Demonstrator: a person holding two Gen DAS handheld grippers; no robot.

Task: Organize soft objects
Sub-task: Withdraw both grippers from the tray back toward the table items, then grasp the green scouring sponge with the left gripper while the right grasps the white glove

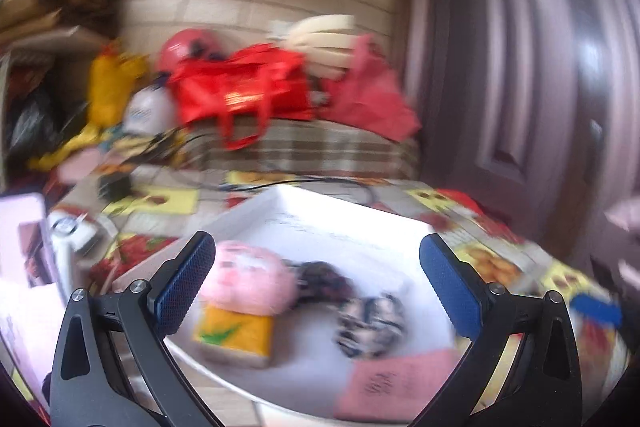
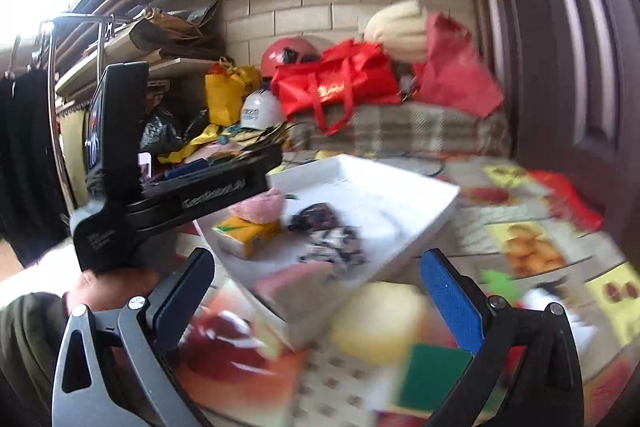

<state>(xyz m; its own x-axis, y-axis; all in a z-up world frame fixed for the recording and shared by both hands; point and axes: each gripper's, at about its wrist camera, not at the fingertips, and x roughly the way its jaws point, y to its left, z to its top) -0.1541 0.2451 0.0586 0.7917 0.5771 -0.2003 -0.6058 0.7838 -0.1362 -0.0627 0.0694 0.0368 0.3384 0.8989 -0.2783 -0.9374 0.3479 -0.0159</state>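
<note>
Right now the pale yellow sponge (image 2: pixel 378 319) is what matters: it lies on the patterned tablecloth (image 2: pixel 532 227) just outside the near edge of the white tray (image 2: pixel 400 187), directly ahead of the right gripper (image 2: pixel 320 303) and between its two spread fingers, which hold nothing. A green block (image 2: pixel 436 375) sits just beside it, closer to the blue pad. Blur hides the sponge's long axis; it looks roughly round from here.

Over the tray, the left gripper (image 1: pixel 316 287) hangs with its fingers also wide apart and empty, aimed along the tray toward its far corner. Already inside are a pink plush (image 1: pixel 248 279) on a yellow box (image 1: pixel 234 333) at the tray's left edge, a dark scrunched item (image 1: pixel 324 279) in the middle, a black-and-white one (image 1: pixel 370 323) next to it, and a pink cloth (image 1: pixel 394 383) at the near corner.

By my reckoning the right hand is much the nearer to the sponge, so it should close on it and carry it forward over the tray's near edge.
</note>
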